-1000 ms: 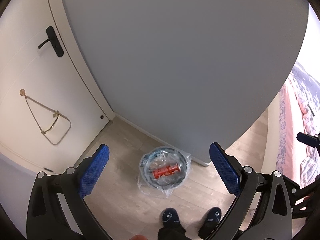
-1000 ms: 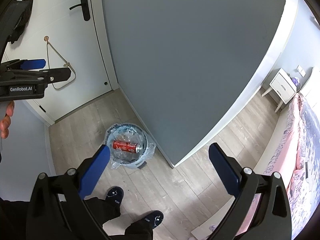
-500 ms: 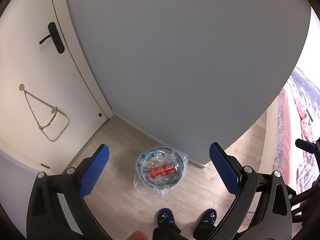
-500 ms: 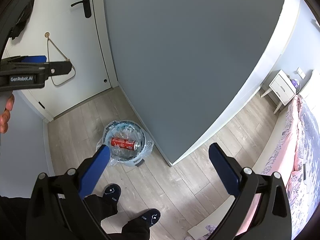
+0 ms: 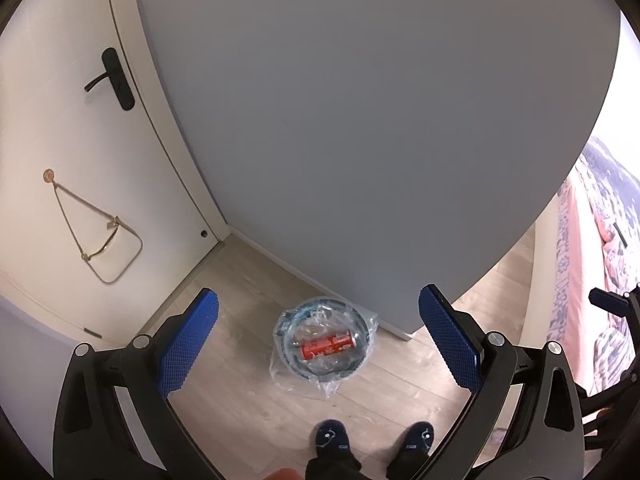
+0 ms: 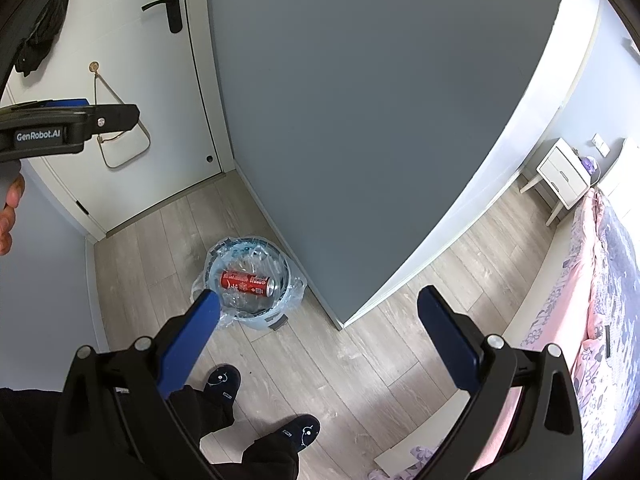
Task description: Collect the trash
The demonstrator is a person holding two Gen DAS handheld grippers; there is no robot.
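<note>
I hold both hand-held grippers high above the floor, the left hand-held gripper (image 5: 318,336) and right hand-held gripper (image 6: 318,328) each spread wide and empty. The red can (image 6: 247,282) lies inside the bagged bin (image 6: 256,316) beside the grey wall (image 6: 360,120). My worry: lifting the loose liner (image 5: 332,380), I could tear it or tip the bin.

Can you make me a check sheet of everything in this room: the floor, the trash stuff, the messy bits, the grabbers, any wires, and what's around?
Surface: wood floor, bare near the bin.
Job's things: red can lying on its side in the lined trash bin.
Clutter: nothing seen.
Grippers: left gripper and right gripper, jaws wide, both empty, held high above the floor.
Cables: nothing seen.
Surroundings: white door, grey wall, nightstand, pink bed, person's slippers.
</note>
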